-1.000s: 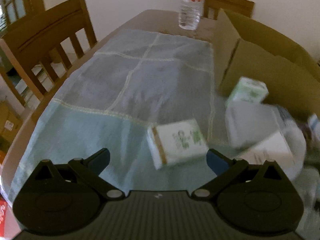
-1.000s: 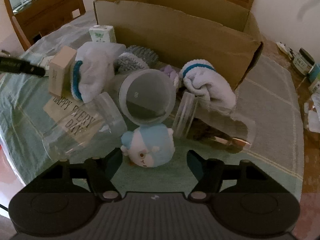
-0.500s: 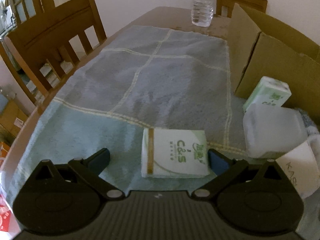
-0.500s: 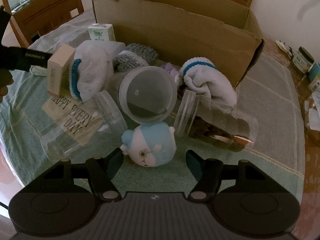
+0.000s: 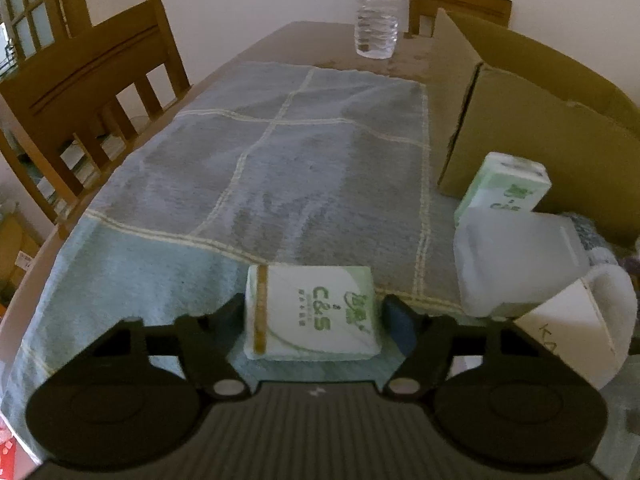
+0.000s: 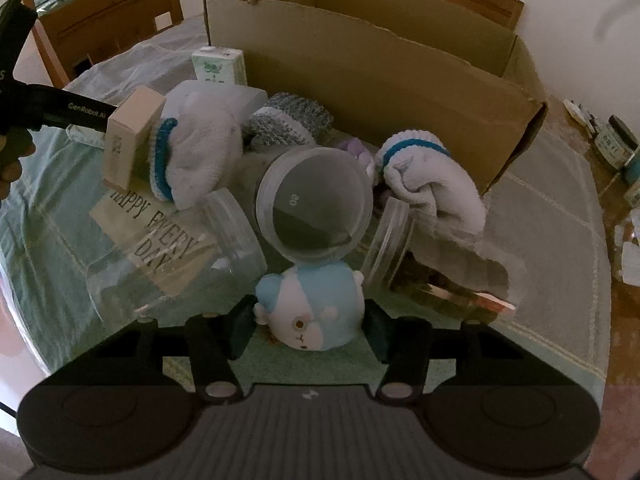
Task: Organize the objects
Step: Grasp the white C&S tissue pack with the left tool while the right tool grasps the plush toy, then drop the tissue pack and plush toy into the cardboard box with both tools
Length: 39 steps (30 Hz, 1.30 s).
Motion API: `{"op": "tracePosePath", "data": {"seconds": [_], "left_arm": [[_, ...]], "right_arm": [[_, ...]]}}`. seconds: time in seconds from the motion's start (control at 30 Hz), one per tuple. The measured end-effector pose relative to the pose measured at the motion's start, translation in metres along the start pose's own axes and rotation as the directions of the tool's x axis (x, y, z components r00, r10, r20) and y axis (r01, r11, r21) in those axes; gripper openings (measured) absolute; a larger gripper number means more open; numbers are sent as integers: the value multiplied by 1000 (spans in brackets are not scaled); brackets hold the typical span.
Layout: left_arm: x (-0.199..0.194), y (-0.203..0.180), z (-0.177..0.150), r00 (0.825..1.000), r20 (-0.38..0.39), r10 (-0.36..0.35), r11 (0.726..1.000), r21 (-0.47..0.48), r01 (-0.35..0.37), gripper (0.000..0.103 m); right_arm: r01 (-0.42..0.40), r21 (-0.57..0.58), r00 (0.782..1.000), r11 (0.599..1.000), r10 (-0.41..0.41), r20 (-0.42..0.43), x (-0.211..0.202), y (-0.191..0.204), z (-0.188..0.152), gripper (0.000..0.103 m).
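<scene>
**Both grippers closed in around their objects**

Now the tissue pack [image 5: 314, 312], printed "C&S" in green, is seen lying on the tablecloth [image 5: 280, 168] between the fingers of the left gripper [image 5: 314, 318]. Compared with 0.5 s ago, the fingers have been narrowed until they sit just beside or against the pack's 2 ends; whether it is firmly clamped cannot be told. A second green-printed tissue pack [image 5: 506, 190] stands upright against the cardboard box [image 5: 540, 136]. A water bottle [image 5: 376, 12] with a red-and-white label stands at the far end of the table.

Likewise, the right gripper [image 6: 308, 326] has been brought in around the blue-and-white plush toy [image 6: 310, 306], its fingers at the toy's 2 sides; a firm hold cannot be confirmed. "HAPPY EVERY DAY" is read on the card seen through the clear jar [image 6: 172, 256] lying on its side, and "80" on the lid [image 6: 314, 204] behind the toy. "GenRobot AI" is printed on the left gripper's body at the left edge.

Open cloth is left ahead of the left gripper; the box wall borders it on the right.
</scene>
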State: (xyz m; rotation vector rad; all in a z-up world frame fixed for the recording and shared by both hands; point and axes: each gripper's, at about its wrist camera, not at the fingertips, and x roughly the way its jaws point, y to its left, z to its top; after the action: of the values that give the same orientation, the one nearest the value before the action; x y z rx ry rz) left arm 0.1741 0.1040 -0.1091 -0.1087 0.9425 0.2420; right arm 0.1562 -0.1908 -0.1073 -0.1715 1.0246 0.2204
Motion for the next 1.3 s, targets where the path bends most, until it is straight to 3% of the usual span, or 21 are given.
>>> {"op": "tracePosePath", "data": {"seconds": [0.37,0.67,1.0,1.3], "left_arm": [[-15,1,7,997,-43,-69,995,73,72,64],[-49,-8,30,978,-89,-188,960,193,202,64],[-95,-41,82,951,-66,-302,891,337,306,64],[-98,-86,135,935,9,-355,878,347,330,65]], "right_arm": [[-13,-5,999,1000,13,-31,-19,-11,-4,59],[16,20,998,1000,-15,-57,-41,-29,2,58],[6,65,1000,998,-7,7,-87,-52,42,58],[-29,27,995,999,26,96,-92,-72,100,58]]}}
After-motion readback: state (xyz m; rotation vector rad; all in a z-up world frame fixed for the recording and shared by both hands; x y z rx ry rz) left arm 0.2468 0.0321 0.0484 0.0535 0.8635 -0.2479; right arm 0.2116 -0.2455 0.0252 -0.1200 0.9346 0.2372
